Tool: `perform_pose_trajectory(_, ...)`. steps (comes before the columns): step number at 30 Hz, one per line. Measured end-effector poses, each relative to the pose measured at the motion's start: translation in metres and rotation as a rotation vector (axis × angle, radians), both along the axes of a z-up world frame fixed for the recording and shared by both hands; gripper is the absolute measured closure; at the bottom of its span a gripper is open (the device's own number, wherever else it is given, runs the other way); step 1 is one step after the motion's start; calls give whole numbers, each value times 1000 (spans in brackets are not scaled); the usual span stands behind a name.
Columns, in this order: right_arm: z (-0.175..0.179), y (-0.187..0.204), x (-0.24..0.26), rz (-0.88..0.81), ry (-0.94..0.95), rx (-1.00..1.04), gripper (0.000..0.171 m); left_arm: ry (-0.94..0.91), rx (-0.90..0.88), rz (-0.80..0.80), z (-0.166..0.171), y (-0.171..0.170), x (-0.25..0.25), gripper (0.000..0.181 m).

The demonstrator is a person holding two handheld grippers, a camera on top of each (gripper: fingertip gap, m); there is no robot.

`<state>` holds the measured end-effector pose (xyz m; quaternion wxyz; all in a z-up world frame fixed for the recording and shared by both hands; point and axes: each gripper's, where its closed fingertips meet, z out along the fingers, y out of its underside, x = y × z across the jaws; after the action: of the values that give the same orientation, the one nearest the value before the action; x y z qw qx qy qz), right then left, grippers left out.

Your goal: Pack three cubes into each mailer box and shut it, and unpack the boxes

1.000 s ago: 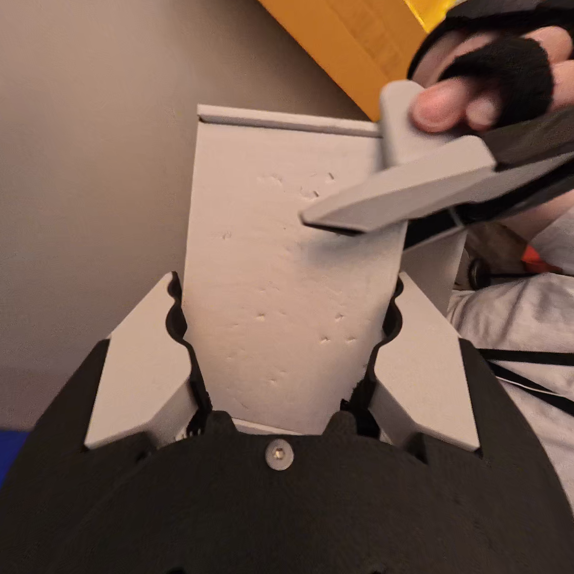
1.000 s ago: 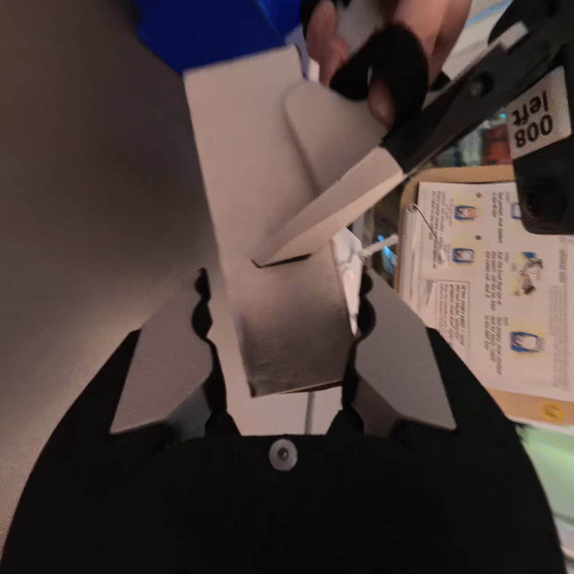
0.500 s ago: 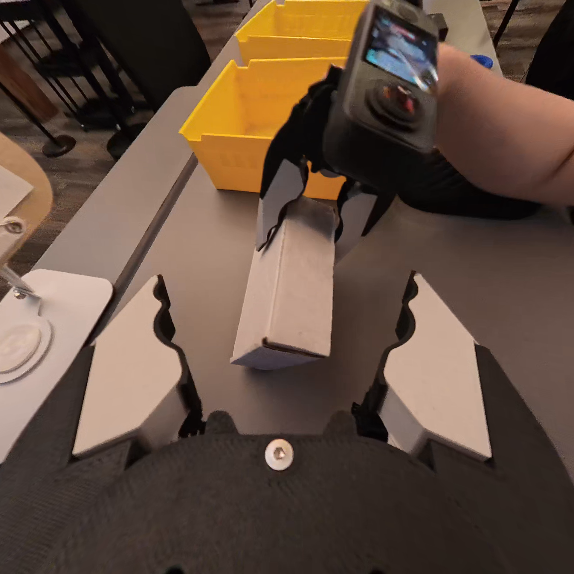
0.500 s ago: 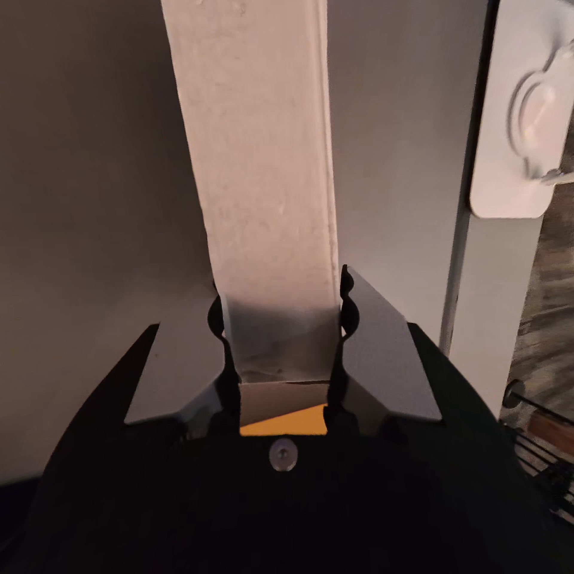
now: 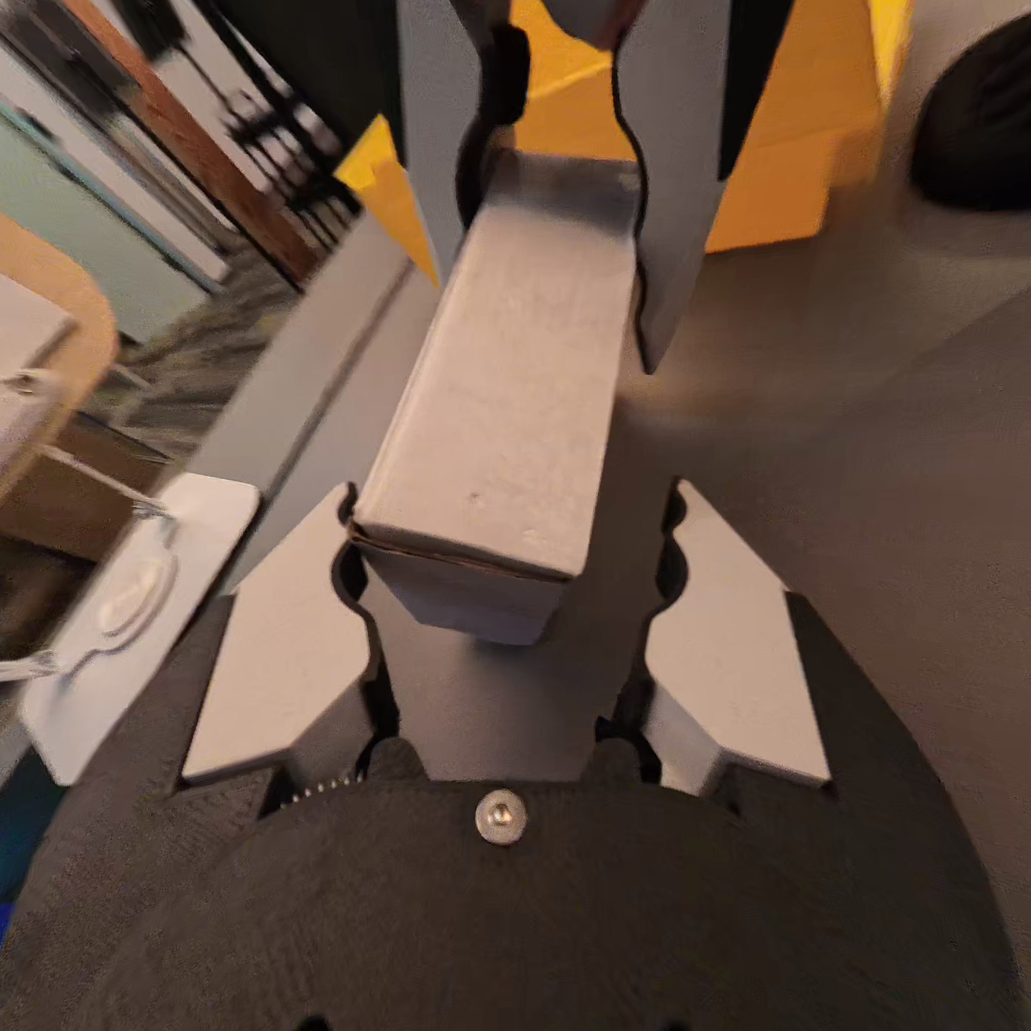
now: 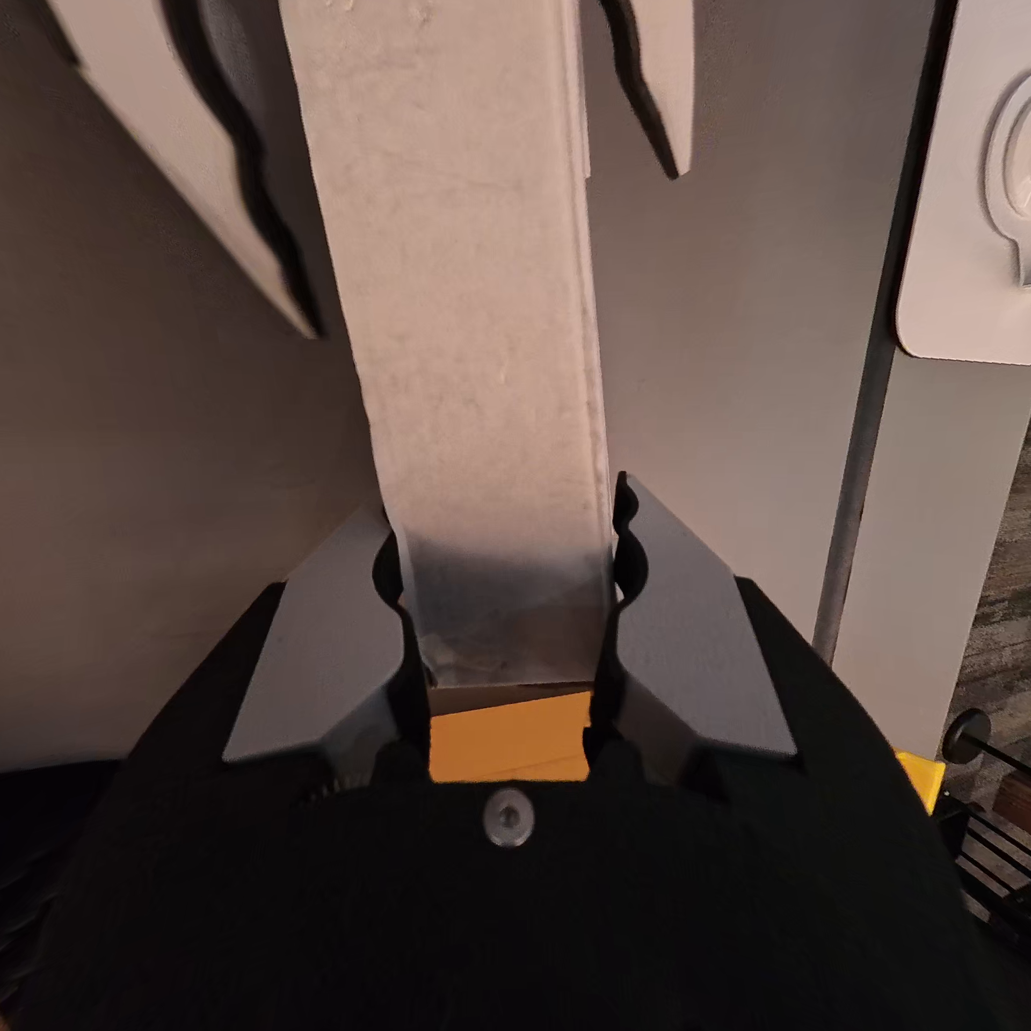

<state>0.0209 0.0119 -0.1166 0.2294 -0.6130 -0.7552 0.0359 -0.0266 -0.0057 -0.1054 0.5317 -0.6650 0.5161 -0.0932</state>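
A long white mailer box (image 5: 502, 379) is held level, a little above the grey table (image 5: 837, 446). My right gripper (image 6: 502, 496) is shut on one end of the box (image 6: 463, 279); in the left wrist view its fingers (image 5: 669, 167) clamp the far end. My left gripper (image 5: 511, 488) is open, with the box's closed near end between its fingers. Its left fingertip is right beside the box corner and its right one stands apart. In the right wrist view its fingers (image 6: 184, 139) flank the box. A yellow surface (image 6: 507, 742) shows at the box end by my right gripper's base; I cannot tell what it is.
A yellow bin (image 5: 781, 139) stands behind the box. A white plate (image 5: 139, 602) sits at the table's left edge, also in the right wrist view (image 6: 976, 223). A dark rounded shape (image 5: 982, 123) lies at the far right. Floor and furniture lie beyond the left edge. One gripper's finger ends stand about 7 centimetres off the other's. The white plate (image 5: 139, 602) sits 30 centimetres or so from the ends of my left fingers.
One second ago my left gripper held the box. It let go and opened while the right gripper shut on the box. The left gripper has now closed in around the near end.
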Motion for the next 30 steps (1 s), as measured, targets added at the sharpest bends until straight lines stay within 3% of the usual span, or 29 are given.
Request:
perform_pose_trajectory(2, 0, -2, 1, 17, -3, -6, 97, -51, 82, 27, 6, 4, 0, 92)
perform_pose_trajectory(6, 1, -3, -4, 35, 41, -27, 96, -41, -6, 47, -12, 12, -4, 88)
perform_pose_trajectory(8, 1, -2, -6, 33, 46, -25, 95, -29, 31, 50, -11, 17, -8, 103)
perform_pose_trajectory(13, 27, 7, -23, -33, 90, 88, 93, -98, -147, 92, -13, 19, -21, 105)
perform_pose_trajectory(17, 75, -26, -67, 193, 326, 247, 123, -140, -224, 134, -16, 27, -30, 104)
perform_pose_trajectory(21, 75, -32, -85, 276, 310, 399, 150, -169, -281, 148, -18, 28, -33, 105)
perform_pose_trajectory(26, 60, -32, -94, 279, 303, 372, 169, -174, -295, 149, -18, 28, -32, 105)
perform_pose_trajectory(30, 61, -32, -95, 279, 308, 374, 169, -195, -337, 138, -19, 27, -30, 105)
